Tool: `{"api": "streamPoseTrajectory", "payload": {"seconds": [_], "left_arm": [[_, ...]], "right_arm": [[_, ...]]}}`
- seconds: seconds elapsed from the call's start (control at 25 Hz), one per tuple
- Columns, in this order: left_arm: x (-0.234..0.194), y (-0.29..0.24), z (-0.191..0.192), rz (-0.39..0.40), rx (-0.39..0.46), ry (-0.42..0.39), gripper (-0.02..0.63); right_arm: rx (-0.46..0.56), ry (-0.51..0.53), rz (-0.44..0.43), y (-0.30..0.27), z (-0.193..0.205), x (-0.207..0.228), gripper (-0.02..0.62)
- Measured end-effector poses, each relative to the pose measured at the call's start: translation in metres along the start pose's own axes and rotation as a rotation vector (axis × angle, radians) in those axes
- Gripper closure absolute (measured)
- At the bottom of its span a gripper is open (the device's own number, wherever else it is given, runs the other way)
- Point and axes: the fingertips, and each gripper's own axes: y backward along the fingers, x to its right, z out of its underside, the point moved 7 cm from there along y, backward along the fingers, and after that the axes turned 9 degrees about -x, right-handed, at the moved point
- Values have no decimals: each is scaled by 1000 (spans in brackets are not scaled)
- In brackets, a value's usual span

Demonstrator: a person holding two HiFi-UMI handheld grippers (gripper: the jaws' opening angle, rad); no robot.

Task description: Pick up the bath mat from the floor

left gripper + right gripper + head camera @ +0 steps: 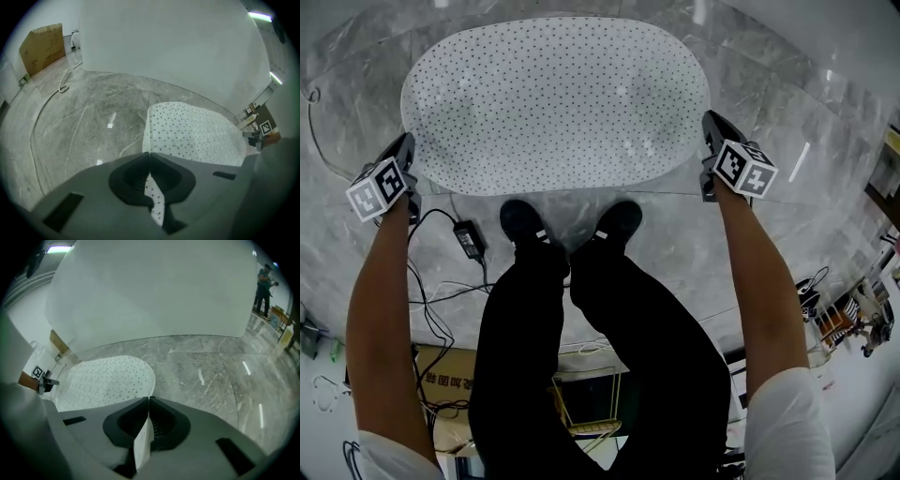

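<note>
Both grippers are clamped on the bath mat (553, 98). Your left gripper (149, 157) has its jaws pressed together on the mat's left end, with a dotted strip showing between the pads. Your right gripper (148, 401) pinches the right end the same way, a white fold caught in the jaws.

The mat's near edge runs straight between the two grippers. The far edge is rounded and lies over the marble floor (769, 94). Can't tell whether the far part rests on the floor.

Your shoes (523, 220) are just beside the near edge, toes almost under it.

**Room:**
- Bare floor ahead of the mat and off to your right.
- In the left gripper view a white wall (164, 42) closes off the floor beyond the mat.

**Clutter on your left:**
- A power adapter (469, 236) sits near your left shoe.
- Black cables (431, 291) trail back from it behind your left arm, well clear of the mat.
- A printed cardboard box (450, 380) lies behind your legs.

**Farther out:**
- A cardboard carton (42, 47) leans at the wall.
- A white cord (63, 84) loops on the floor near the carton, well apart from the mat.
- A person (263, 282) stands far off in the right gripper view.
- Small items crowd the right edge of the head view, too small to name.
</note>
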Motion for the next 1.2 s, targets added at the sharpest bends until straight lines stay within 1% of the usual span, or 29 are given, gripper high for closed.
{"api": "streamPoseTrajectory", "payload": {"seconds": [0.16,0.24,0.36,0.44,0.6,0.68,0.84,1.0,1.12,1.2], "left_arm": [[16,31,1,85,7,-20,595],[28,53,0,120,19,-43,595],[46,95,-8,169,75,-53,595],[62,124,-14,216,108,-55,595],[109,183,-26,321,152,-111,595],[134,217,-36,365,197,-147,595],[178,293,-59,423,308,-205,595],[210,388,-81,456,404,-237,595],[229,464,-93,490,442,-259,595],[239,513,-101,516,469,-270,595]], "right_arm": [[60,-26,-74,29,-8,-18,560],[92,-38,-106,48,-14,-31,560],[131,-41,-158,77,-24,-57,560],[147,-32,-191,96,-31,-77,560],[201,-27,-249,146,-45,-116,560],[242,-2,-269,176,-55,-136,560],[360,27,-299,253,-83,-166,560],[480,50,-317,356,-116,-191,560],[572,117,-335,443,-136,-217,560],[610,165,-350,498,-147,-237,560]]}}
